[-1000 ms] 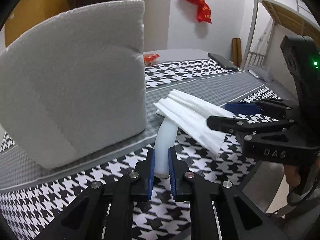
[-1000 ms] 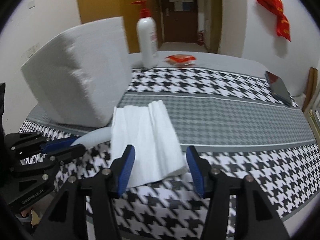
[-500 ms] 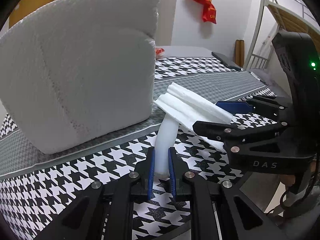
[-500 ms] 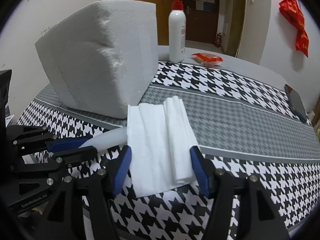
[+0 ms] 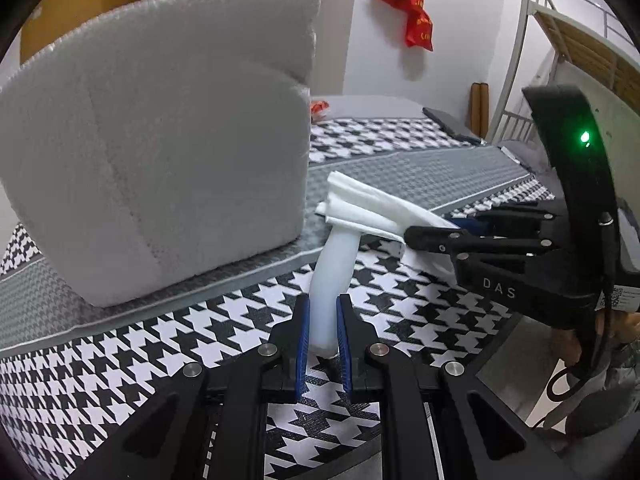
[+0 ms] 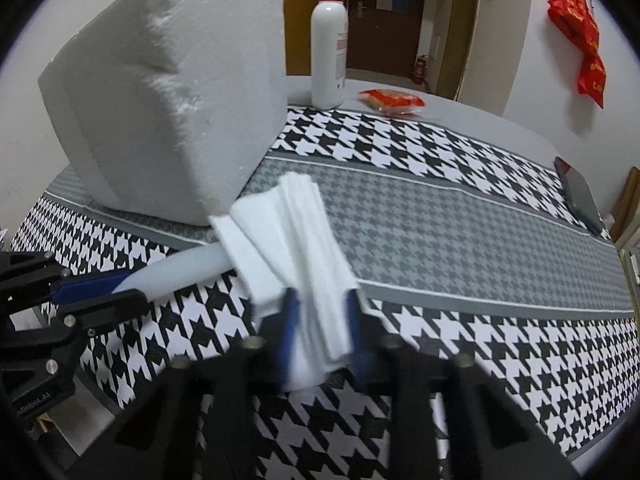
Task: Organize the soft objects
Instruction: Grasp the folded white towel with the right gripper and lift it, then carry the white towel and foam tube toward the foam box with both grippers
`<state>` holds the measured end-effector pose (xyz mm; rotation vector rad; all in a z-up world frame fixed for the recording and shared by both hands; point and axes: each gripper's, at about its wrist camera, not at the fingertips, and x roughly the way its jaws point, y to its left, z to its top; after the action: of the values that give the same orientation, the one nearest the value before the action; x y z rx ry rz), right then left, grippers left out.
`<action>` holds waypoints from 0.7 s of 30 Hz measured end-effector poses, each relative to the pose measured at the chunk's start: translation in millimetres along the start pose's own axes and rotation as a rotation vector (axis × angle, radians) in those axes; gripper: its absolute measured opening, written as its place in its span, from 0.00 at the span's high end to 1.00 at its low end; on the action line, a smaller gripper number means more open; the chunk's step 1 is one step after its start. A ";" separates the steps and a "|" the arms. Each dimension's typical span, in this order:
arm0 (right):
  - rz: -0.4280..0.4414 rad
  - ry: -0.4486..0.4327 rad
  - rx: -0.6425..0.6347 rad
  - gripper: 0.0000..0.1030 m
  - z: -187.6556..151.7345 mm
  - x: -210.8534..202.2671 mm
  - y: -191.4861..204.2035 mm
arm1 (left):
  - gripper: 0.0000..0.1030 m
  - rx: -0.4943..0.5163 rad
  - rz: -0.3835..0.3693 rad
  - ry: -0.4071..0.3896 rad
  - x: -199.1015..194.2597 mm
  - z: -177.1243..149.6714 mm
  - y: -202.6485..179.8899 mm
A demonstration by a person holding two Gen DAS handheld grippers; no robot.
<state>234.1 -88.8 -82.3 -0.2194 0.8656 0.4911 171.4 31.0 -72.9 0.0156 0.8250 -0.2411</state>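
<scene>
The right gripper (image 6: 320, 328) is closed on the near end of the folded white cloth (image 6: 288, 236); its jaws have just been closing, and the cloth is now bunched between the blue pads, its layers fanned out beyond them over the houndstooth tablecloth (image 6: 460, 240). The left gripper (image 5: 320, 334) is clamped on the near end of a pale soft foam tube (image 5: 334, 268), whose far end runs under the edge of the cloth. Both soft things lie just in front of the large white foam block (image 5: 160, 140), near the front edge of the table.

The step in hand is judged to be lifting the cloth clear so that it can be sorted. For this to be done well, the grip should be checked to include every layer, since loose folds can be seen splayed to one side and could slip out. The cloth should be raised straight up and slowly, so that the tube beneath is not dragged. The tube should be kept steady by the left gripper meanwhile. The pump bottle (image 6: 329, 44) and red packet (image 6: 391, 100) stand well apart and need not be avoided.
</scene>
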 end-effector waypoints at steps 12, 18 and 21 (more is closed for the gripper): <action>-0.005 -0.111 0.067 0.87 -2.6 -50.6 -17.2 | 0.86 0.005 0.018 -0.082 -37.5 4.3 1.7; -0.006 -0.159 0.083 0.87 -3.8 -71.6 -17.3 | 0.86 0.017 0.034 -0.128 -63.1 2.4 -3.4; -0.002 -0.187 0.083 0.87 -4.9 -82.6 -15.7 | 0.86 0.028 0.037 -0.159 -76.5 3.1 -6.7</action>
<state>193.5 -131.0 -21.8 -0.0967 0.7015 0.4652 122.3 39.9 -14.6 0.0375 0.6626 -0.2165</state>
